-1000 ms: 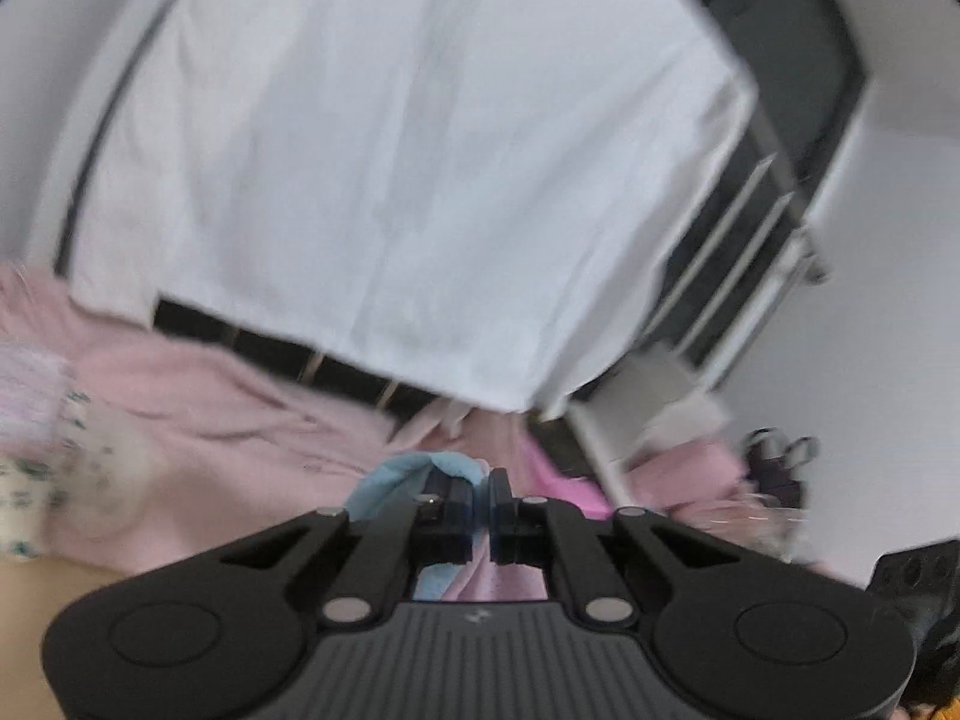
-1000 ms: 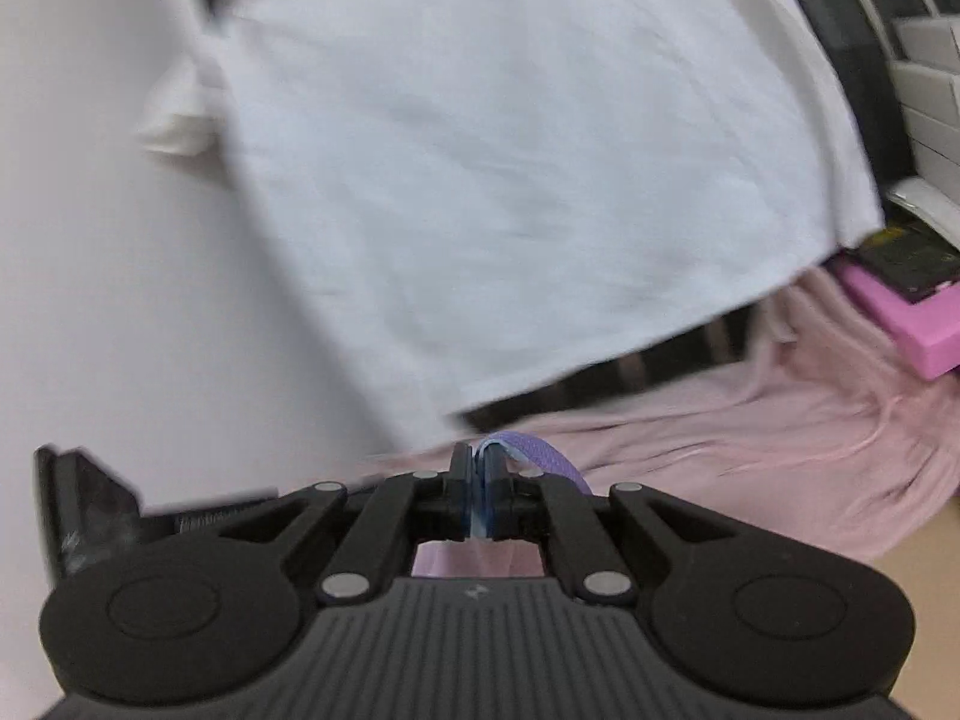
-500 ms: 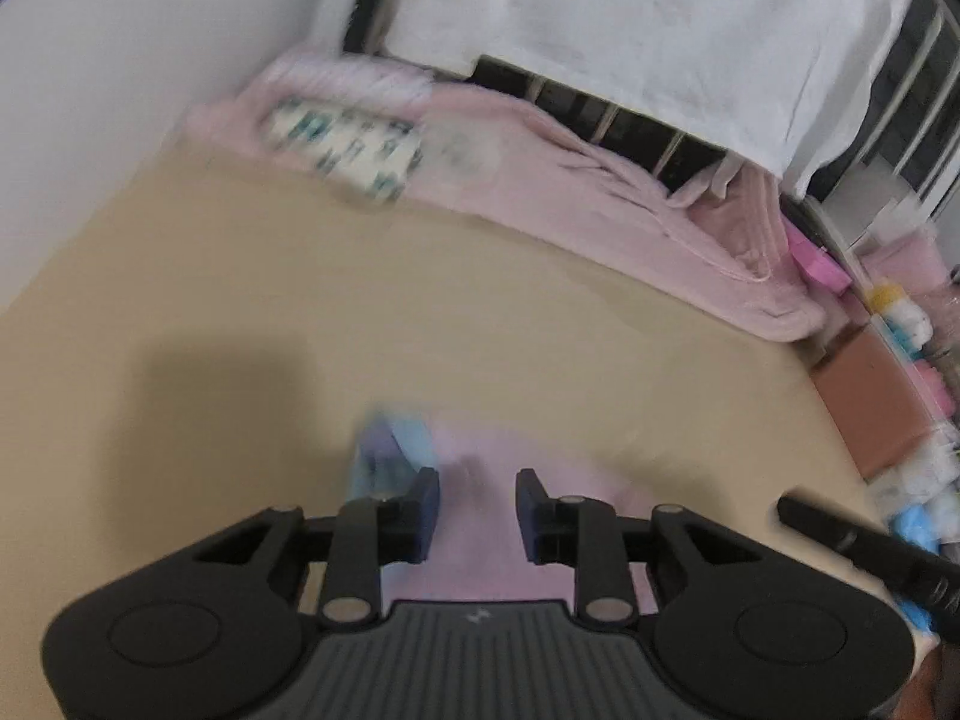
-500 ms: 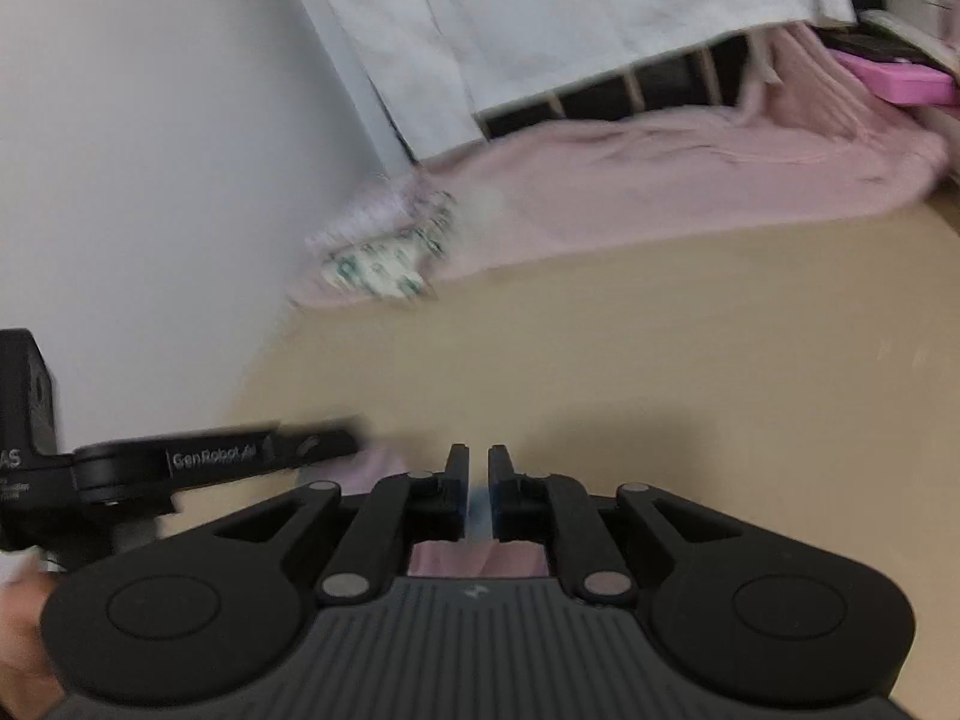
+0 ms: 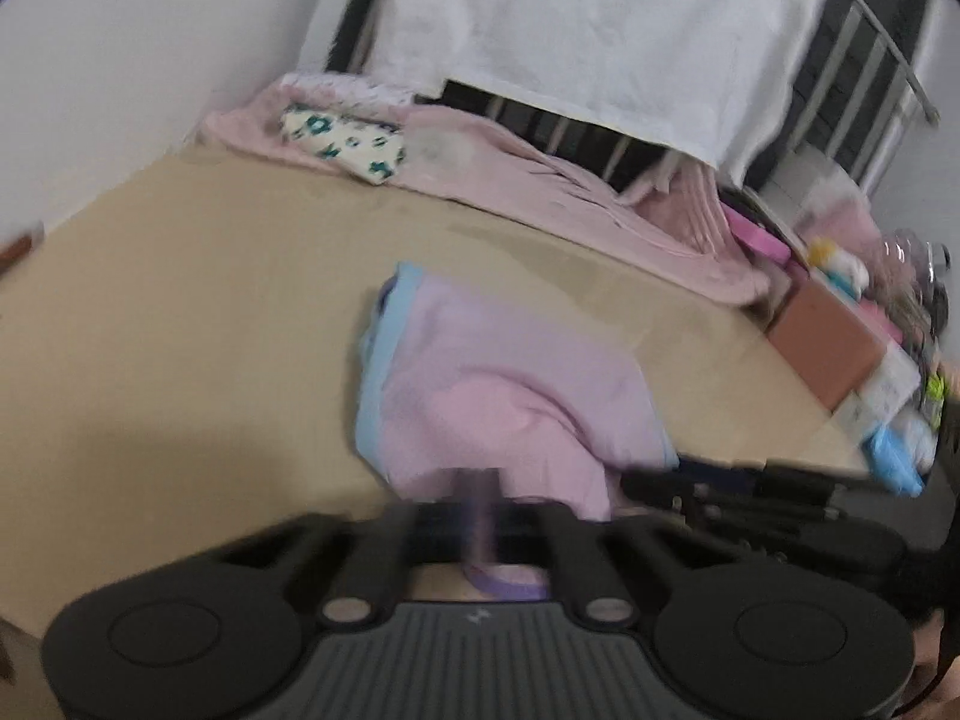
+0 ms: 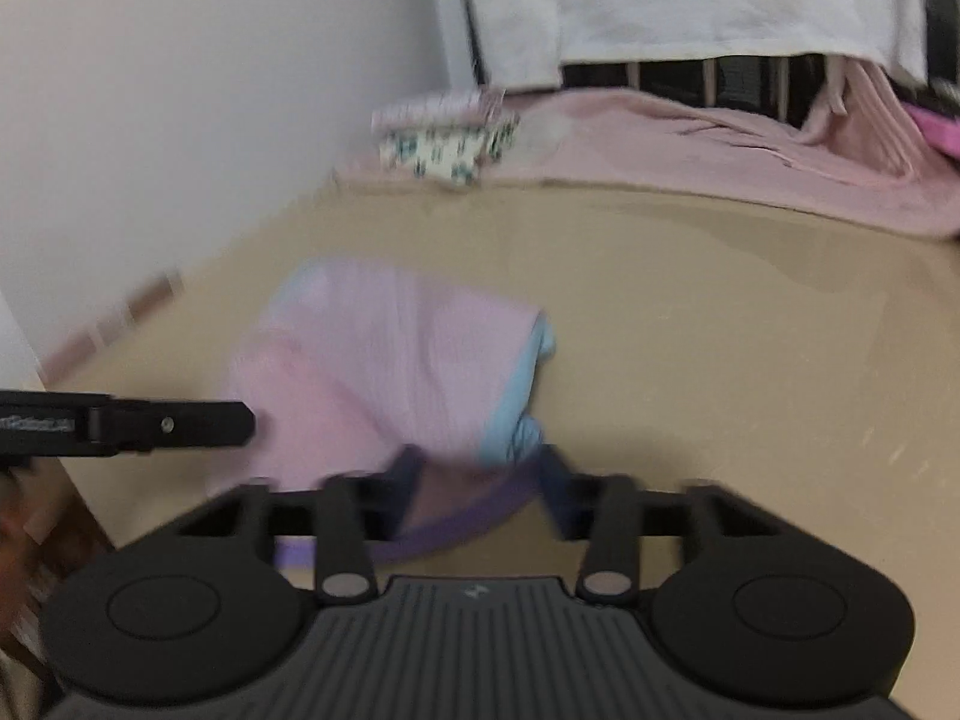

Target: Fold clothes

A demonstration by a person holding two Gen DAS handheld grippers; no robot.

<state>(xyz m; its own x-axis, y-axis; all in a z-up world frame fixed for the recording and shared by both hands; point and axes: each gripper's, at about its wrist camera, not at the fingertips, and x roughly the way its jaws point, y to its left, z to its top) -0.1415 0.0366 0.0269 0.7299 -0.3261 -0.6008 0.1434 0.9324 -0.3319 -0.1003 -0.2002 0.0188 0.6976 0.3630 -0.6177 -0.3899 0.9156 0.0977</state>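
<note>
Item: pink garment (image 5: 504, 396), light-blue trim along one edge, a purple band at the near end. Location: the tan tabletop (image 5: 180, 300), roughly centred, lying in a loose, rumpled heap, not yet squared.

Left claw (image 5: 480, 516): set low at the near edge of the garment. Motion blur covers the fingers; the purple band is seen in the gap, but whether it is pinched or released cannot be told.

Right claw (image 6: 480, 480): jaws spread wide, nothing gripped. The purple band and the blue trim lie between and just under the fingers, apparently loose on the tabletop. It appears in the left wrist view (image 5: 720, 489) as a dark bar just beside the garment's right corner; likewise the left claw shows in the right wrist view (image 6: 180, 423) at the garment's left side.

Surroundings, well apart from the garment: a pink blanket (image 5: 540, 186) along the far edge of the tabletop, a patterned cloth (image 5: 348, 144) lying on it, a white sheet (image 5: 600, 30) hung behind, boxes and clutter (image 5: 828, 348) at the right.

Step in hand, as judged: the garment has been laid down for folding and the grip is being given up or reset; no neat fold is evident.

Next move, as judged: the heap is to be spread flat and an edge or two corners taken afresh, low to the tabletop so that a single layer is caught, then carried over.
</note>
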